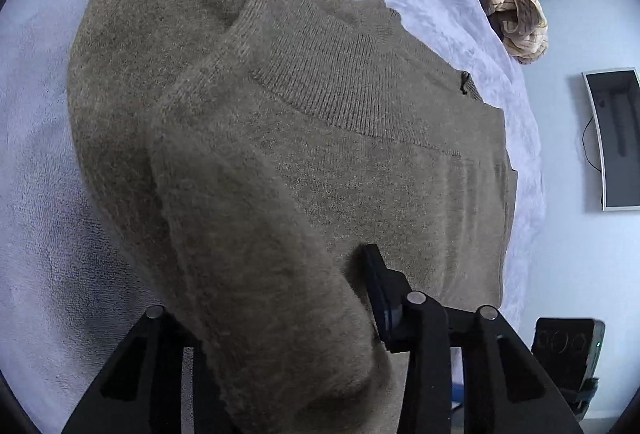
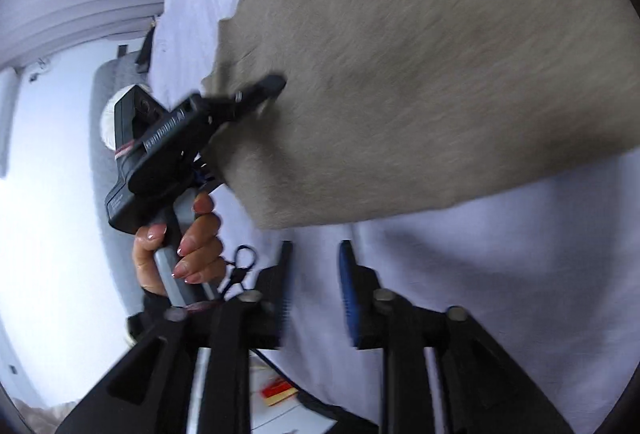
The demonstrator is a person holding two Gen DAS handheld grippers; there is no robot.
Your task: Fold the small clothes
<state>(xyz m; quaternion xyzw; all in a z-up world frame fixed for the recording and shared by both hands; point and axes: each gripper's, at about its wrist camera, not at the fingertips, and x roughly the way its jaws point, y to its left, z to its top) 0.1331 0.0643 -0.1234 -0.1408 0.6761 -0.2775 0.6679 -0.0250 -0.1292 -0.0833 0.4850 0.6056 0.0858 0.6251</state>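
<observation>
Fuzzy olive-brown knit sweater (image 1: 280, 137) lies on the pale fleecy blanket (image 1: 36, 153).
Left gripper (image 1: 280, 294) pinches a thick soft fold; right gripper (image 2: 316, 274) hangs parted, empty, ribbed blue pads (image 2: 347, 286) bare.

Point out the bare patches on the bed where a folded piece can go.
Bare blanket lies left of the sweater, out to that view's edge, and beyond its far edge. The right wrist view shows bare sheet under the open right gripper. Crowded: the clothes pile at the bed's far right edge.
</observation>
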